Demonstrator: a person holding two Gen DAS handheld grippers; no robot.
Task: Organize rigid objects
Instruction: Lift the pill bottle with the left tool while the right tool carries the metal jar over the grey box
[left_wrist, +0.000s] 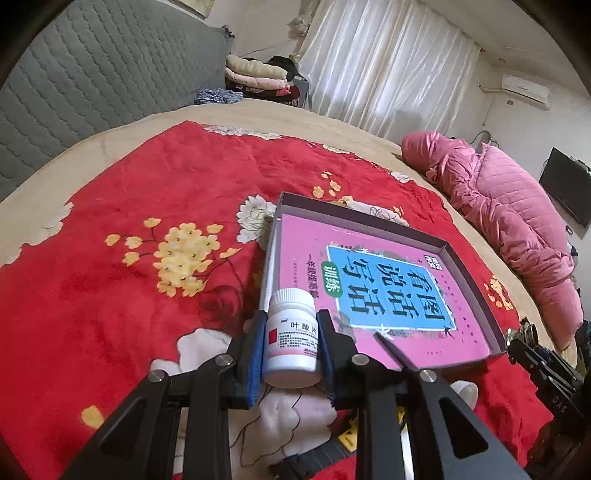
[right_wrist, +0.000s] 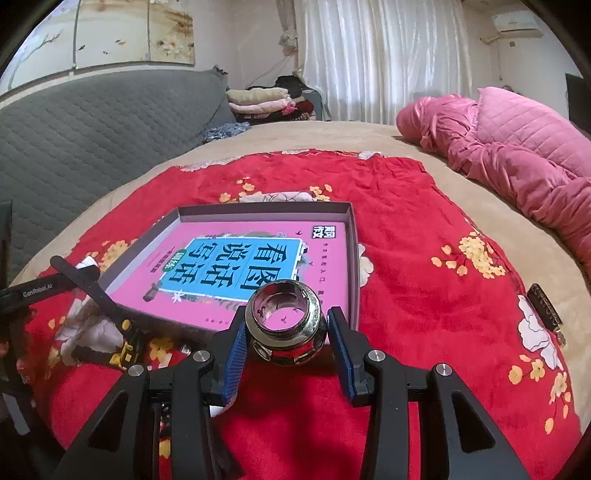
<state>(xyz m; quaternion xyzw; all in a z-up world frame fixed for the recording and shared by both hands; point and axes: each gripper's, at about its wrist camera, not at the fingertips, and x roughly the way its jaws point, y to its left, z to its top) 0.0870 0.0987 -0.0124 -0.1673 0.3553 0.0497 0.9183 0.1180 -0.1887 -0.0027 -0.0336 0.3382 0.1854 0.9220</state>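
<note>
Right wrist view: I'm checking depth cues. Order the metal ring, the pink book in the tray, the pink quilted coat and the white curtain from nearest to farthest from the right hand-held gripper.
1. metal ring: between the right hand-held gripper fingers.
2. pink book: just beyond, in the tray.
3. pink quilted coat: far right, on the bed.
4. white curtain: back wall.

Bedroom. Bed (right_wrist: 388, 136) with beige cover fills the view, red floral blanket (right_wrist: 406, 229) spread on top. Grey quilted headboard (right_wrist: 92, 129) along the bed's left side. Folded clothes stack (right_wrist: 266, 101) behind the bed's far corner. White curtains (right_wrist: 369, 55) beyond it, daylight through. Pink quilt (right_wrist: 517, 155) bunched on the bed's right. AC unit (right_wrist: 517, 22) high right of curtains.
</note>
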